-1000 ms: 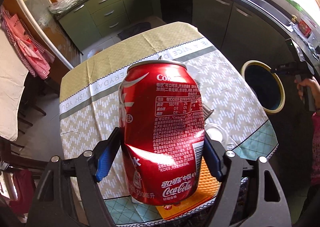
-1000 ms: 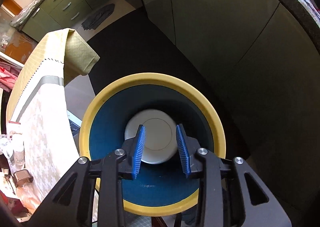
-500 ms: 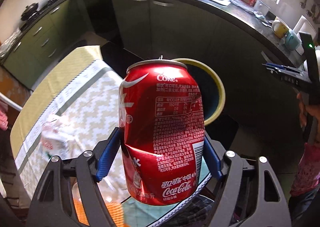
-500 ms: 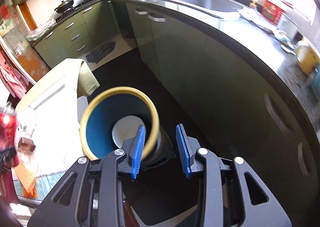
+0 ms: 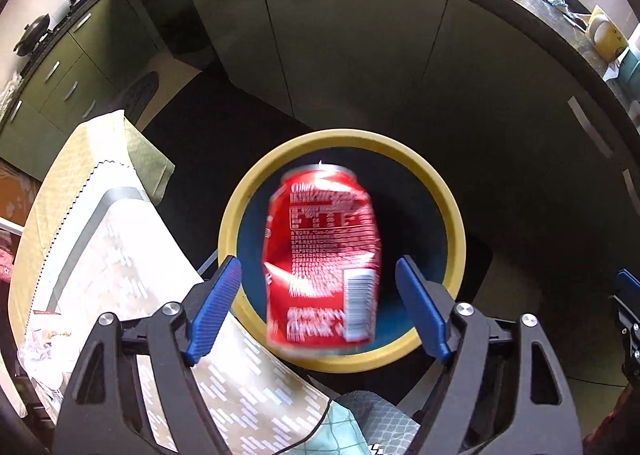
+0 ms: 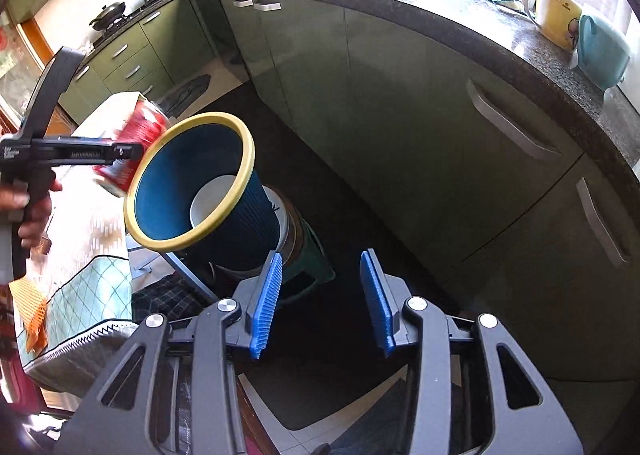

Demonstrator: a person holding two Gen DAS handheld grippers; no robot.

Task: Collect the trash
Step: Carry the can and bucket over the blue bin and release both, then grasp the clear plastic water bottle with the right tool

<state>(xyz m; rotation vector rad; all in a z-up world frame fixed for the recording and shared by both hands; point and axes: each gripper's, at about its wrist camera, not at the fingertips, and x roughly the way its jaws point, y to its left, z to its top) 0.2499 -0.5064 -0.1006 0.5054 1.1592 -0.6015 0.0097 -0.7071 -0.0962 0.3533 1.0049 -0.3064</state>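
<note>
Left tool [image 5: 318, 309] just opening, released red can [image 5: 322, 255] above yellow-rimmed bin [image 5: 454, 215], tablecloth-covered table [image 5: 104, 255] beside it

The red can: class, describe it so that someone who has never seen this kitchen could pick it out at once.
Start at the dark green cabinets under the counter; on the floor before them stands a blue bin with a yellow rim. The red can is above its mouth, between the open left gripper pads and touching neither. It is the only red, dented thing with white print there.
</note>
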